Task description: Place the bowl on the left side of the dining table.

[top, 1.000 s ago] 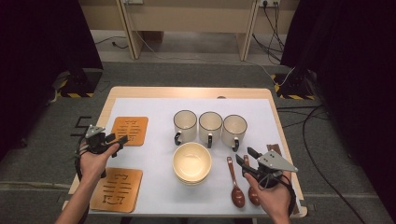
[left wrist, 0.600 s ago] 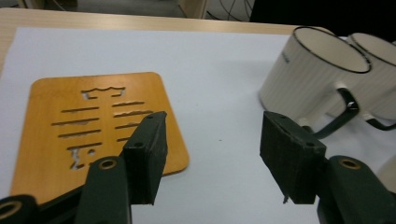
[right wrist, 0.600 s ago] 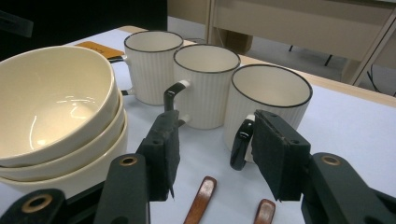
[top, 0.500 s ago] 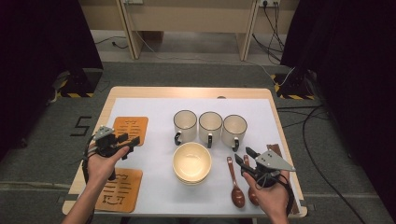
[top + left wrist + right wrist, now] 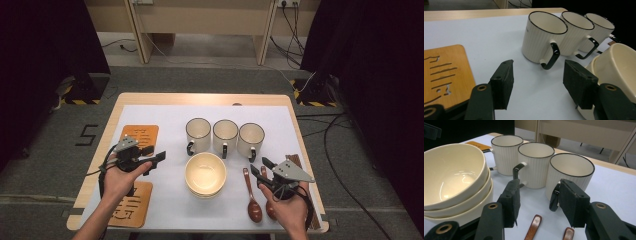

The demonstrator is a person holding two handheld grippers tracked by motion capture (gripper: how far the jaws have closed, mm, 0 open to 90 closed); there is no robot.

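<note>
Fingers: left gripper (image 5: 537, 77) spread wide, empty, aimed at the handle of the nearest mug (image 5: 544, 37) in a row of three. Right gripper (image 5: 537, 200) likewise parted, empty, above two wooden spoons (image 5: 532, 227), facing the right-hand mug (image 5: 570, 170). Stacked bowls (image 5: 205, 173) sit between both grippers.

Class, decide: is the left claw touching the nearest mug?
Apart. The left gripper view shows bare white table between the open left claw and the nearest mug.
</note>
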